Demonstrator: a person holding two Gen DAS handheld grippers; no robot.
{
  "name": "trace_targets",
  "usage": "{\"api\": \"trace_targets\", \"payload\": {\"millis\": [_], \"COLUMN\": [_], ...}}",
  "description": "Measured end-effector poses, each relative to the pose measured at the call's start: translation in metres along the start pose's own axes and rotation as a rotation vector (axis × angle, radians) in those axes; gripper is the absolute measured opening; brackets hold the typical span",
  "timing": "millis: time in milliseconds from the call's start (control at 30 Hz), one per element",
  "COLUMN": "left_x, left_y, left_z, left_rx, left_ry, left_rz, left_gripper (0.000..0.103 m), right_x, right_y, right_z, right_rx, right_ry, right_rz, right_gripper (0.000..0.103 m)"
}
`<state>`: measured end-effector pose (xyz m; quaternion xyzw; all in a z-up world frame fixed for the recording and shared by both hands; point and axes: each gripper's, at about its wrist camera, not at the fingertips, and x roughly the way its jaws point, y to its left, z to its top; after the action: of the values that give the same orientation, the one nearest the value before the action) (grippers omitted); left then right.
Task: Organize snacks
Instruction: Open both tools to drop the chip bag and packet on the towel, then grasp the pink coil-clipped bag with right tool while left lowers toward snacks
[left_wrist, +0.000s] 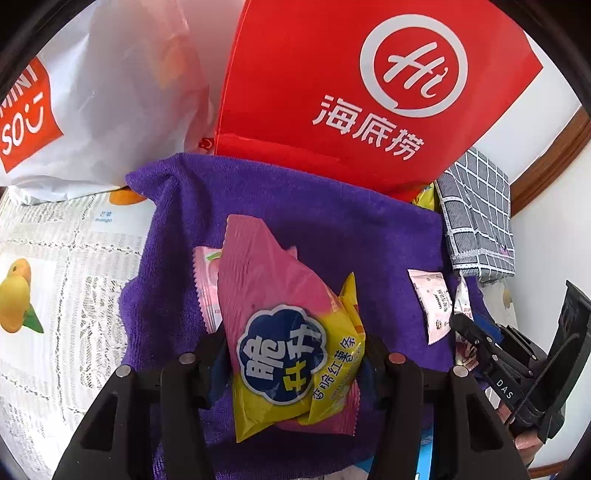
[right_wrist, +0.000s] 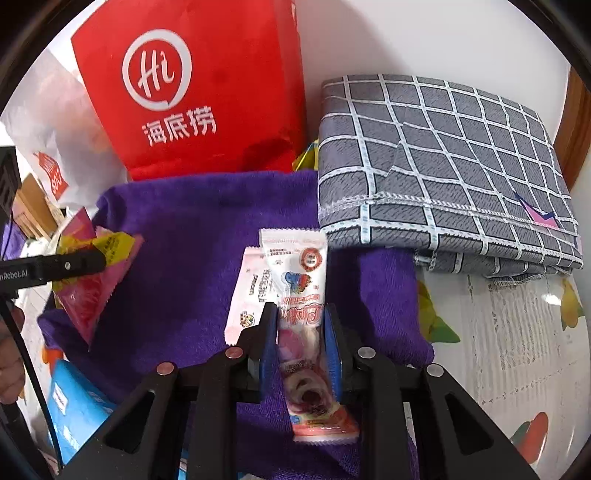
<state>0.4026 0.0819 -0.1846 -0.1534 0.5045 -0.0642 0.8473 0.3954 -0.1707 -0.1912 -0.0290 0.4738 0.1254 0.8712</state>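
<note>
My left gripper is shut on a pink-and-yellow snack bag, held above a purple towel. A pale pink packet shows behind the bag's left edge. My right gripper is shut on a long white-and-pink snack packet over the same purple towel. A second white-pink packet lies just left of it on the towel. In the right wrist view the left gripper comes in from the left with its snack bag. In the left wrist view the right gripper is at the right, beside a white packet.
A red bag with a white logo stands behind the towel, with a white plastic bag to its left. A folded grey checked cloth lies at the right. A fruit-print tablecloth covers the table. A blue box is near left.
</note>
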Motion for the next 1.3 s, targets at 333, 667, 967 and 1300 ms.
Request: {"api": "trace_targets", "payload": {"millis": [333,667,967,1300], "left_x": [-0.008,-0.072,-0.136,-0.163], "left_y": [0.008,0.009,0.008,0.011], "left_z": [0.003,-0.018,-0.066,-0.121], "left_rx": [-0.048,-0.03,0.013,0.064], "left_ry": [0.022,-0.069,-0.162,-0.165], "left_rz": [-0.021,-0.017,-0.037,0.012], "left_gripper": [0.077,0.078,0.078,0.078], "right_x": [-0.038,-0.103,-0.155,-0.163], "right_y": [0.014,0.029,0.039,0.074], "right_z": [0.004,-0.017,-0.057,-0.12], "right_rx": [-0.031,-0.06,0.034,0.001], "right_ry": [-0.082,-0.158,-0.191,-0.104], "right_rz": [0.004,-0.032,0.081,0.155], "right_gripper": [0.054,0.055,0.055,0.055]}}
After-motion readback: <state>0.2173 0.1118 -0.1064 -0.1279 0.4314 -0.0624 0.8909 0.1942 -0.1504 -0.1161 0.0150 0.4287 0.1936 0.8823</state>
